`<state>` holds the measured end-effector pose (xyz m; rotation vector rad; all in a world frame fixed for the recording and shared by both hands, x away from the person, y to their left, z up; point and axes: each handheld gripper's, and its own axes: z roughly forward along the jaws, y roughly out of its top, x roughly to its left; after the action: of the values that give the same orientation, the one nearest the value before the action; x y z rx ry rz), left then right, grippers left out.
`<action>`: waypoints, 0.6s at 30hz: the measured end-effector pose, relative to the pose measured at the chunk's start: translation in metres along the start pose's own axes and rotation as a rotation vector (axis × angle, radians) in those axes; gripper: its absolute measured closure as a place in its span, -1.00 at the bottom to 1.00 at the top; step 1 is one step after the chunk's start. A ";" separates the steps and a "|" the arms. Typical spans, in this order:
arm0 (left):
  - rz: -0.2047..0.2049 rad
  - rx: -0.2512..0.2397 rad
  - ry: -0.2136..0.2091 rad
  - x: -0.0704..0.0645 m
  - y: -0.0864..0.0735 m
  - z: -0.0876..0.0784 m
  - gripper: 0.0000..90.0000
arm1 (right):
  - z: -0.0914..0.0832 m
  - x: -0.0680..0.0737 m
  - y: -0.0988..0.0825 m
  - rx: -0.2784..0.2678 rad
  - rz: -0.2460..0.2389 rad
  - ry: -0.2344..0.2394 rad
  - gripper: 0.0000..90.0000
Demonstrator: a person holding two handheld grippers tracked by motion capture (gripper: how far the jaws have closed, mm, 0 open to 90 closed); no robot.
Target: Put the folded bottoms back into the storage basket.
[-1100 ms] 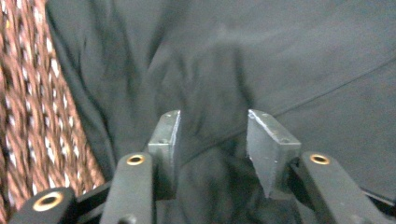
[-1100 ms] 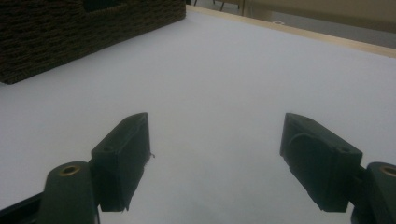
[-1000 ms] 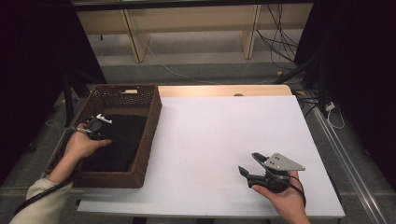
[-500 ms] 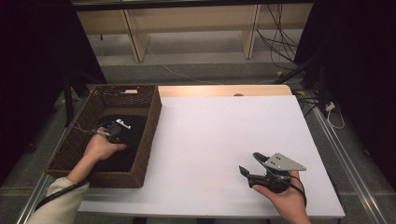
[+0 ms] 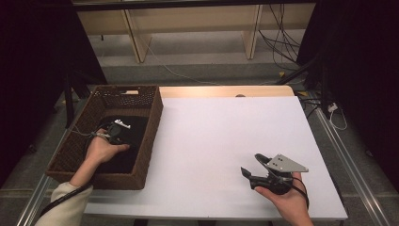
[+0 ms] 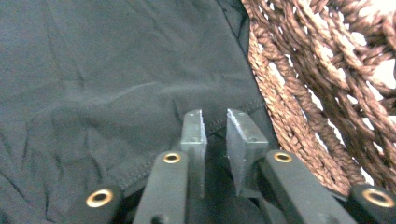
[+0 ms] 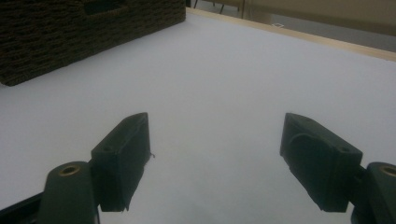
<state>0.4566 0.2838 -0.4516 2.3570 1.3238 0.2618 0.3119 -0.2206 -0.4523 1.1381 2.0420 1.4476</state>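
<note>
Wrinkled dark cloth (image 6: 116, 79) in woven basket (image 5: 149, 123)

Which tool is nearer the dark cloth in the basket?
Left. The left tool is down on the dark cloth inside the basket; the right tool sits across the white table, well away.

Left: your left hand (image 5: 101, 149) reaches forward, its black two-jaw left gripper (image 6: 215, 133) pointing down, jaws just reopened to a narrow gap | Right: your right hand (image 5: 287, 200) cradles the black right gripper (image 7: 217, 161) level, jaws spread wide.
</note>
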 end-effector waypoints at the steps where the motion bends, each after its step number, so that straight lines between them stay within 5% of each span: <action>1: -0.002 -0.006 0.005 0.001 0.000 -0.001 0.64 | 0.000 0.000 0.000 0.000 0.001 -0.001 -0.44; 18: -0.031 -0.117 0.058 0.003 -0.003 -0.010 0.13 | -0.001 -0.001 0.000 -0.003 0.007 0.001 -0.44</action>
<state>0.4521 0.2909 -0.4442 2.2448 1.3333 0.3903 0.3122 -0.2216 -0.4518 1.1446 2.0378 1.4548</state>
